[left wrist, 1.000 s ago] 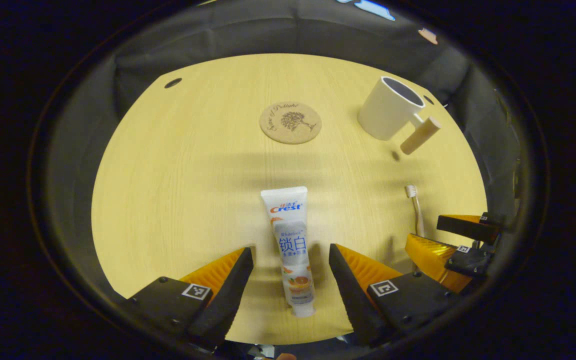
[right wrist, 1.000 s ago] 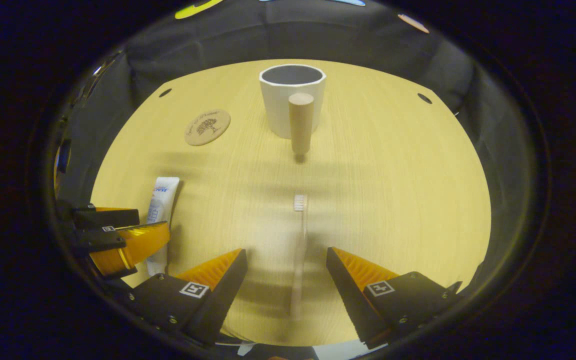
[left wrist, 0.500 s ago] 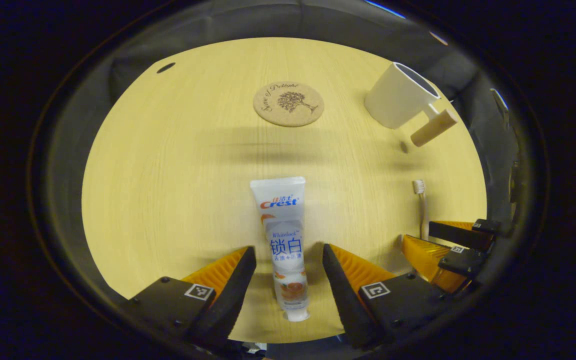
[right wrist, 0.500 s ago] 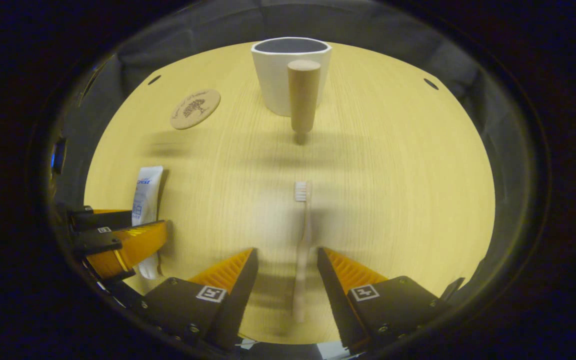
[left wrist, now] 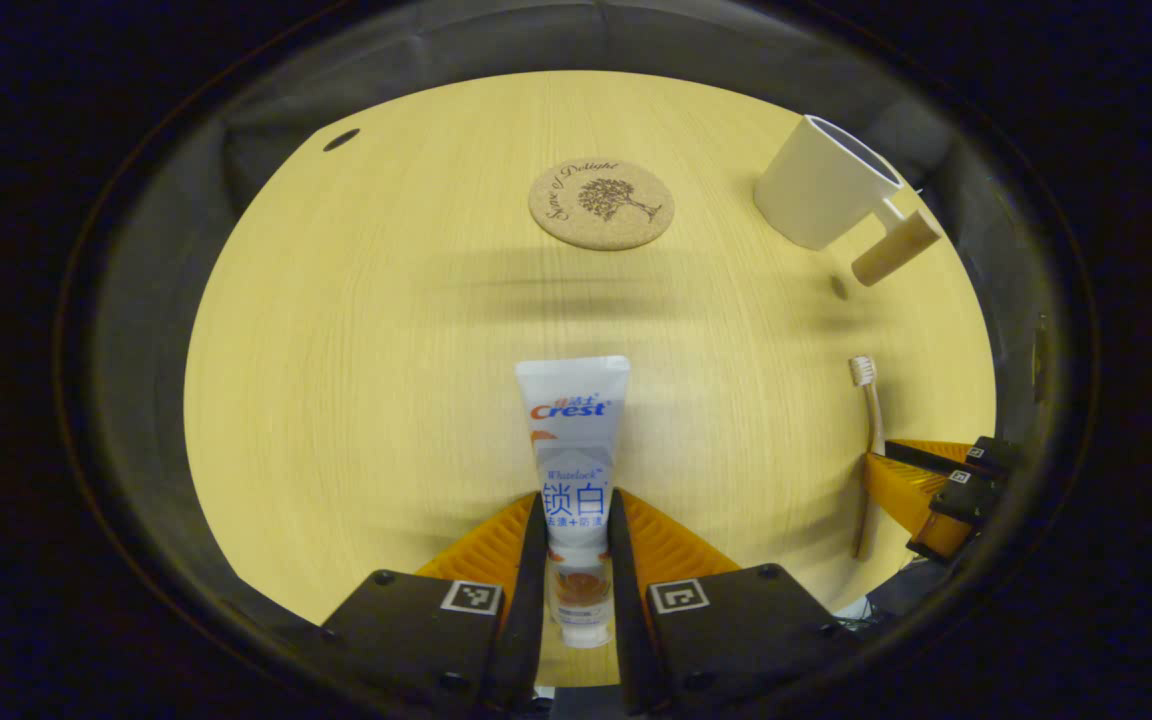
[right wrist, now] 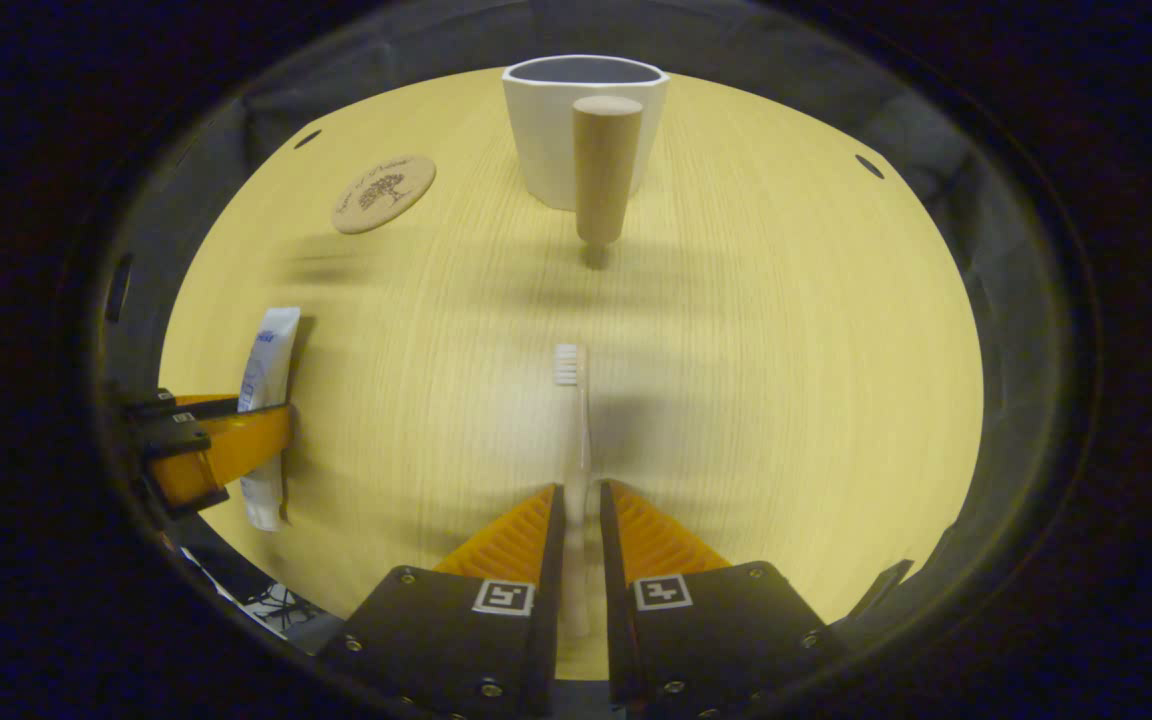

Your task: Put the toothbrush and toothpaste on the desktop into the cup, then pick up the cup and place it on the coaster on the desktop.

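Left claw [left wrist: 576,530] fingers cover both side edges of the toothpaste [left wrist: 573,470] lower half. Toothbrush [right wrist: 574,470] handle end sits between the right claw [right wrist: 576,520] fingers; contact with the pads too blurred to confirm. Cup [right wrist: 558,130] interior too dark to read. Worktop [right wrist: 786,400] near edge hidden under claw bodies.

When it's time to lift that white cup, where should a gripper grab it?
Probably by the wooden handle: it sticks out sideways from the cup toward the right gripper, a narrow round peg that two fingers can pinch from either side, approaching along the tabletop.
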Demonstrator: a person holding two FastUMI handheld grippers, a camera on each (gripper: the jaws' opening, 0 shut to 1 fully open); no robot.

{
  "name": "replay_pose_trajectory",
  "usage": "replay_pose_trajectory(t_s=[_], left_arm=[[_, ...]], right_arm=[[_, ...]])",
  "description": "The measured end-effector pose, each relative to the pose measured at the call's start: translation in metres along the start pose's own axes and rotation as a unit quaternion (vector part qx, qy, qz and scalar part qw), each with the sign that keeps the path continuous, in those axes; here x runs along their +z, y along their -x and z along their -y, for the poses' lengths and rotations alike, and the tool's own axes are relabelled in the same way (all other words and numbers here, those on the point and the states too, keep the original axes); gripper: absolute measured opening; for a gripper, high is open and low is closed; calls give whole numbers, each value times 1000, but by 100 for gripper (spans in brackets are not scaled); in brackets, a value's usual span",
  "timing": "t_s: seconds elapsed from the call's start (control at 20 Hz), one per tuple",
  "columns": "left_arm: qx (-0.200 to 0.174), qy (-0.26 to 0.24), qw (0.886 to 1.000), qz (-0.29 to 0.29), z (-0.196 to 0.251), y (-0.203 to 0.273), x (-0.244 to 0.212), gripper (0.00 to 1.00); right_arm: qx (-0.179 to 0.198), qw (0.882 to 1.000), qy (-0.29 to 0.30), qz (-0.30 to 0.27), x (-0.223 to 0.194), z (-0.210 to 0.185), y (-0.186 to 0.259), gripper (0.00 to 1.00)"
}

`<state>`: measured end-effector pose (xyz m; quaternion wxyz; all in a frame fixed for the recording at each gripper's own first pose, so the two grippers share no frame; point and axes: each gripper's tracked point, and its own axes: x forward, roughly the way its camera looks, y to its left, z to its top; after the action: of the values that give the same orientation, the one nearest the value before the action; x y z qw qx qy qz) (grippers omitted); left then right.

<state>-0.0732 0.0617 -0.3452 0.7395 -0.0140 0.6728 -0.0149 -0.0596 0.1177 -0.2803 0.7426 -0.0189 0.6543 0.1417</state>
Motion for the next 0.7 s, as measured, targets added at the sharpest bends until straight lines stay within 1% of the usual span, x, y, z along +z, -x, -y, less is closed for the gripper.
replay_pose_trajectory(t_s=[0.1,0.15,0.2,0.35,0.4,0.45,0.5,0.7], left_arm=[[2,-3,1000,0,-1,0,1,37],[2,-2,1000,1,-1,0,2,38],[2,-1,1000,0,-1,0,1,33],[0,-1,1000,3,-1,1,1,31],[-3,-3,1000,7,0,1,2,29],[-4,-4,1000,6,0,1,2,29],[-9,-3,1000,14,0,1,3,24],[-22,0,999,25,1,3,4,24]], right_arm=[[10,1000,2,-1,-1,-3,-4,13],[10,1000,6,3,1,0,-1,14],[19,1000,-3,4,1,0,-3,5],[40,999,-14,16,4,2,0,5],[45,999,-16,13,2,2,0,3],[47,999,-19,19,4,2,1,3],[50,998,-17,20,3,2,-1,2],[60,997,-15,35,4,0,3,3]])
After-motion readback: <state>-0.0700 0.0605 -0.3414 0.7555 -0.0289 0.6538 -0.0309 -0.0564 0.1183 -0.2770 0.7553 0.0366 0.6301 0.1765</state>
